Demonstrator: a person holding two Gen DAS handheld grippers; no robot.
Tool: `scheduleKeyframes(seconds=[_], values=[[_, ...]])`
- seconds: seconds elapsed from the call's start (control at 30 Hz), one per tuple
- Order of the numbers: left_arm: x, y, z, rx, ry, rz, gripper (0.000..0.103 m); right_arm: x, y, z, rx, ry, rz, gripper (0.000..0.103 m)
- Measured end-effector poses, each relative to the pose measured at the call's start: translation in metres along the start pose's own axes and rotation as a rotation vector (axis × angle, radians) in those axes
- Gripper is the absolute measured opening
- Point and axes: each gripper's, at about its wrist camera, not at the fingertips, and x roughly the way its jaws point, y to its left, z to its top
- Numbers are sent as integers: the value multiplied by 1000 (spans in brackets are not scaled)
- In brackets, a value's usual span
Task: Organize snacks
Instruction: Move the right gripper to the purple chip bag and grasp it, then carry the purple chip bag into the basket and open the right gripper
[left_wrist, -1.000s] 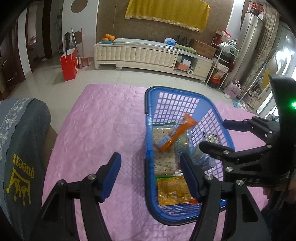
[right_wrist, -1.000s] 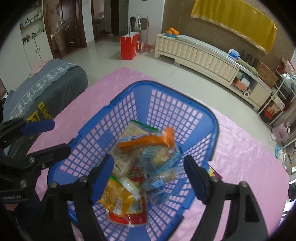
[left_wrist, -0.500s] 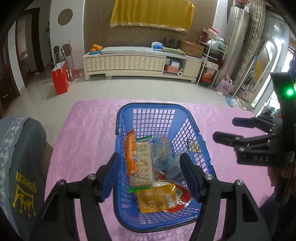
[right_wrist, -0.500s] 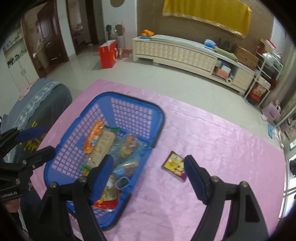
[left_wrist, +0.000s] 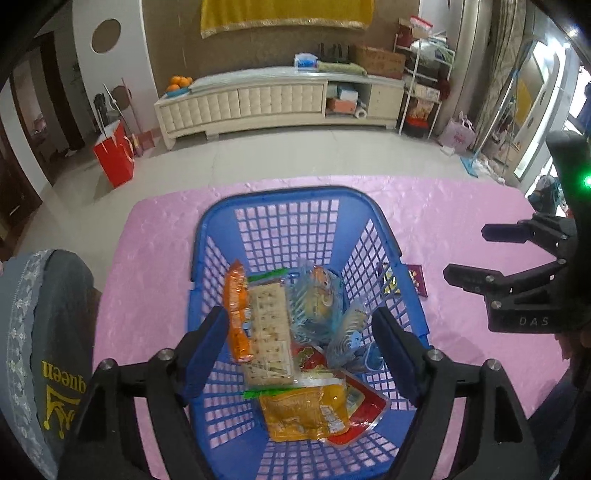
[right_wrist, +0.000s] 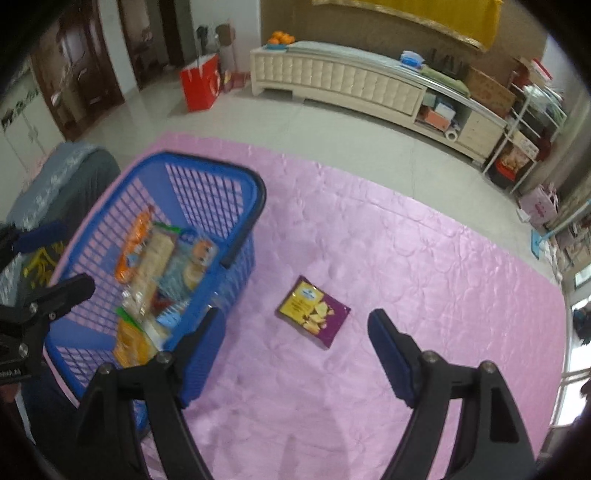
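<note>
Right wrist view showed the purple snack pack (right_wrist: 313, 312) whole, flat on the pink tabletop (right_wrist: 424, 288), at 3 o'clock just beside the blue basket (right_wrist: 236, 254). Left wrist view caught only its edge (left_wrist: 417, 280) past the basket wall (left_wrist: 402, 273). Half a second back the right gripper (right_wrist: 295, 339) sat nearer the basket; now the pack lay ahead of its wide, empty jaws. Left gripper (left_wrist: 299, 339) hung over the basket's snacks, jaws opening, nothing held. Pack: purple, yellow label, cookie print.
</note>
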Motion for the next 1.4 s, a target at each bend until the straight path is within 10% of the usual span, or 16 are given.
scheduleKeyframes(seconds=[0.53,1.17,1.4], values=[[56,-2,-2,0,125,70,78,67,0,-21,-358,143,-16,88],[70,-33,9,153,105,212,78,135,-25,-14,-461,157,186,88],[73,-34,10,145,113,231,78,130,-31,-24,-433,111,225,59]])
